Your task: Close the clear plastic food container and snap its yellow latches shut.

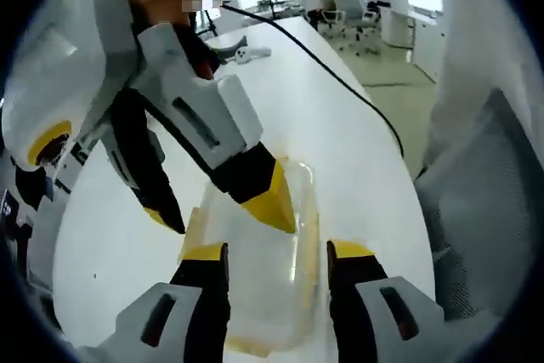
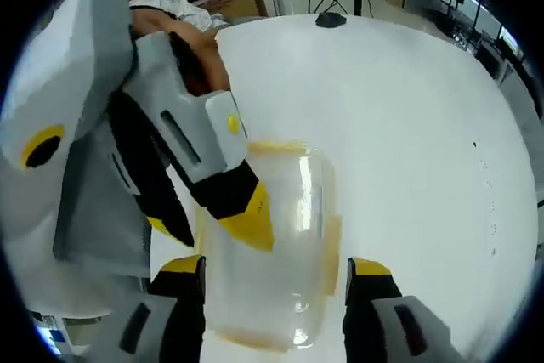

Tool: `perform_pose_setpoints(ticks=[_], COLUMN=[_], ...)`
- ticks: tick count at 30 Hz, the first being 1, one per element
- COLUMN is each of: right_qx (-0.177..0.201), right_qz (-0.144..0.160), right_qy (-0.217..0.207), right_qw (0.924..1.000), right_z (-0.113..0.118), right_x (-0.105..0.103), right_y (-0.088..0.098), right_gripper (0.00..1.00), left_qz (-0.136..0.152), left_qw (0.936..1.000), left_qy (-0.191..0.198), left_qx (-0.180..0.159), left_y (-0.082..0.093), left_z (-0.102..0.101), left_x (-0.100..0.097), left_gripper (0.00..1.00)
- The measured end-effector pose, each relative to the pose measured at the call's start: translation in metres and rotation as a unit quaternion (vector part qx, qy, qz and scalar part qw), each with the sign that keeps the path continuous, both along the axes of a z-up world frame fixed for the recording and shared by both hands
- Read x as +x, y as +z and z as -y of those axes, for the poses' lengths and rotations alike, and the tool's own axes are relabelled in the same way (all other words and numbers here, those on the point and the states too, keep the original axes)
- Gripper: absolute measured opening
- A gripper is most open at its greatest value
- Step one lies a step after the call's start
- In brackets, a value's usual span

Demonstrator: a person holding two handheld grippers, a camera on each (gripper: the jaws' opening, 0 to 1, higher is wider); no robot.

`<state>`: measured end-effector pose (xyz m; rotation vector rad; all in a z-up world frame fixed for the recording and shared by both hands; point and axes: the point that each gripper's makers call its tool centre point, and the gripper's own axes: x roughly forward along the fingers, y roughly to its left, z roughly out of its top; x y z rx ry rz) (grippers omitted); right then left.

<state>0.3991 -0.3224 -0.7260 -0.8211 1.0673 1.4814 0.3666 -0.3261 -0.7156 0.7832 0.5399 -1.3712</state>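
Observation:
The clear plastic container (image 1: 255, 295) lies on the white table (image 1: 323, 116) with its lid on; yellow latches (image 1: 311, 244) run along its sides. My left gripper (image 1: 279, 252) is open, one jaw on each side of the container's near end. My right gripper (image 1: 225, 218) reaches in from the upper left, open, one yellow tip over the lid and the other at the container's left edge. In the right gripper view the container (image 2: 285, 261) sits between my open right gripper (image 2: 276, 267). There my left gripper (image 2: 214, 229) comes in from the left, open, at the lid's left edge.
A black cable (image 1: 340, 74) trails across the table. A small white object (image 1: 242, 53) lies at the far end. A grey chair (image 1: 484, 201) stands at the table's right edge. A dark object (image 2: 330, 19) sits far off, and a person's arm (image 2: 183, 27) is behind the grippers.

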Motion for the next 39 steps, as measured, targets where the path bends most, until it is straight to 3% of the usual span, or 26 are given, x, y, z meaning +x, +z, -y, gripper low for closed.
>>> perform_pose_setpoints(ticks=[4,7,15,19,21,23,24,25,28,32,39], right_qx=[0.012,0.004,-0.019,-0.034,-0.035,-0.039,-0.023,-0.041,-0.035,-0.023,-0.013], right_qz=[0.011,0.024,0.055,0.082,0.093,0.103,0.09,0.101,0.099,0.099,0.105], right_qy=[-0.011,-0.016,-0.024,-0.013,-0.013,0.001,0.017,-0.011,0.003,0.011,0.034], right_qw=[0.9998,0.9996,0.998,0.996,0.995,0.9939,0.9956,0.994,0.9945,0.9947,0.9939], right_z=[0.006,0.015,0.03,0.028,0.026,0.025,0.016,0.022,0.012,-0.013,-0.07], right_x=[-0.002,-0.004,-0.021,-0.021,-0.02,-0.018,-0.022,-0.017,-0.02,-0.026,-0.033], right_y=[0.006,0.004,-0.015,-0.027,-0.03,-0.032,-0.034,-0.031,-0.028,-0.028,-0.03], right_gripper=[0.69,0.76,0.99,0.97,0.94,0.77,0.75,0.75,0.75,0.74,0.74], left_qz=[-0.024,-0.03,-0.035,-0.032,0.001,0.011,0.022,0.015,0.011,0.008,-0.002], left_qw=[0.9996,0.9992,0.9953,0.9936,0.9922,0.9878,0.9881,0.9891,0.9897,0.9896,0.9889], left_qy=[-0.001,-0.002,-0.027,-0.03,-0.04,-0.048,-0.061,-0.049,-0.044,-0.037,-0.013], left_qx=[0.015,0.025,0.086,0.104,0.118,0.147,0.14,0.138,0.136,0.139,0.148], left_y=[0.004,0.003,-0.014,-0.027,-0.034,-0.039,-0.038,-0.038,-0.036,-0.037,-0.037], left_z=[-0.01,-0.019,-0.037,-0.039,-0.039,-0.047,-0.044,-0.046,-0.057,-0.08,-0.14], left_x=[0.005,0.016,0.024,0.024,0.03,0.028,0.026,0.024,0.021,0.015,0.006], left_gripper=[0.55,0.7,0.79,0.77,0.77,0.74,0.74,0.73,0.73,0.73,0.73])
